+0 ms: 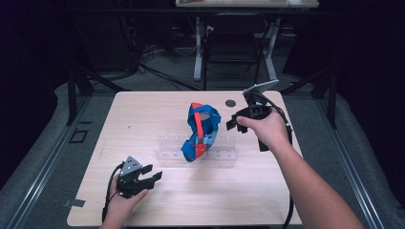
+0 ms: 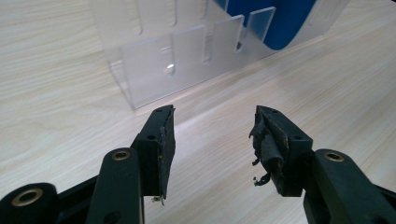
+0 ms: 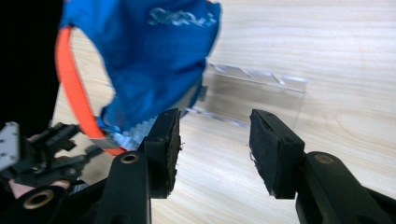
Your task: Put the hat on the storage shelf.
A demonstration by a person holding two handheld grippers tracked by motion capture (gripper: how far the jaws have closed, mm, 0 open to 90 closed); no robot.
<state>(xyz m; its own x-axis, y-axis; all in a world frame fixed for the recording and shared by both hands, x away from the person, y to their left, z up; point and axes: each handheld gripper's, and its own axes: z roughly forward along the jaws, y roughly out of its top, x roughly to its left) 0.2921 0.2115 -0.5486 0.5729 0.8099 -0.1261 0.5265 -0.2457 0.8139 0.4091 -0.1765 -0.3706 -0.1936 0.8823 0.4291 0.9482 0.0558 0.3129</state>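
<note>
A blue fabric item with an orange-red strap (image 1: 200,131) stands propped in a clear acrylic slotted rack (image 1: 224,153) at the table's middle. In the right gripper view the blue fabric (image 3: 149,60) hangs just beyond the left jaw, its orange strap (image 3: 74,88) curving down. My right gripper (image 1: 234,124) is open, just right of the item, with nothing between its jaws. My left gripper (image 1: 152,177) is open near the table's front left, pointing toward the rack (image 2: 187,56) and holding nothing. The left gripper (image 3: 42,149) also appears far off in the right gripper view.
The light wooden table (image 1: 143,114) has a small dark round spot (image 1: 230,102) near its far edge. Behind the table stand a chair (image 1: 231,47) and the legs of another desk. Dark floor and metal rails run along both sides.
</note>
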